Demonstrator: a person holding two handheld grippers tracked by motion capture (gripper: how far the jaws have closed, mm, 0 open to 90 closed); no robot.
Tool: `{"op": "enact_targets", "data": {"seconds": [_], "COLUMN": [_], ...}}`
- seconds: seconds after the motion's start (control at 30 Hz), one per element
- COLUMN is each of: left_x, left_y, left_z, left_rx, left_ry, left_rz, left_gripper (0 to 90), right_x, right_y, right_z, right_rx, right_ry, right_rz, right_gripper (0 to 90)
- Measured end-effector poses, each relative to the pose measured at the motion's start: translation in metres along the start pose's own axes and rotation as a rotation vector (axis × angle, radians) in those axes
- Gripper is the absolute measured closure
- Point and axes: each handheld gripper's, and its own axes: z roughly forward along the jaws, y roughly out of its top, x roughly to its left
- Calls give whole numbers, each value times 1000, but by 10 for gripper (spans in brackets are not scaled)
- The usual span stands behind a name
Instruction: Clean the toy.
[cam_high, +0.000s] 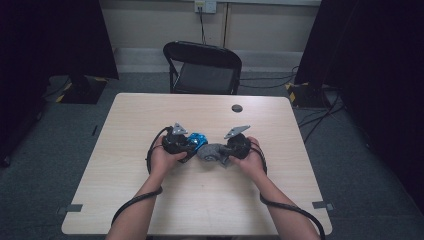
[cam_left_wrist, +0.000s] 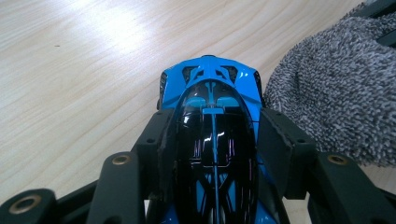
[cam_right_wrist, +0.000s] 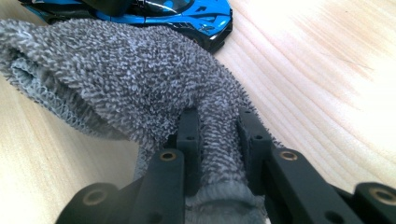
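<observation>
A blue toy car (cam_left_wrist: 212, 135) with a black glossy canopy sits between the jaws of my left gripper (cam_left_wrist: 212, 140), which is shut on its sides. In the high view the blue toy car (cam_high: 199, 139) lies at the table's middle, with the left gripper (cam_high: 186, 143) just left of it. My right gripper (cam_right_wrist: 218, 140) is shut on a bunched grey terry cloth (cam_right_wrist: 130, 79). The grey cloth (cam_high: 212, 152) lies against the car's side, and the right gripper (cam_high: 229, 151) is at the cloth's right. The cloth (cam_left_wrist: 336, 93) also appears beside the car in the left gripper view.
The wooden table (cam_high: 150, 205) has a small dark round disc (cam_high: 237, 108) near its far edge. A black folding chair (cam_high: 204, 67) stands behind the table. Cables trail from both grippers toward the near edge.
</observation>
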Motion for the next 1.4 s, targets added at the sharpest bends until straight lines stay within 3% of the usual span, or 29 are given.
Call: {"op": "enact_targets", "data": {"seconds": [0.7,1.4], "left_x": [0,1], "left_y": [0,0], "left_z": [0,0], "left_rx": [-2,-1], "left_ry": [2,-6], "left_rz": [-3,-15], "left_gripper": [478,478], "right_x": [-11,-28], "right_y": [4,1], "right_z": [0,-2], "right_rx": [13,6], "right_ry": [-42,-72], "right_rz": [0,43], "right_gripper": [738,737]}}
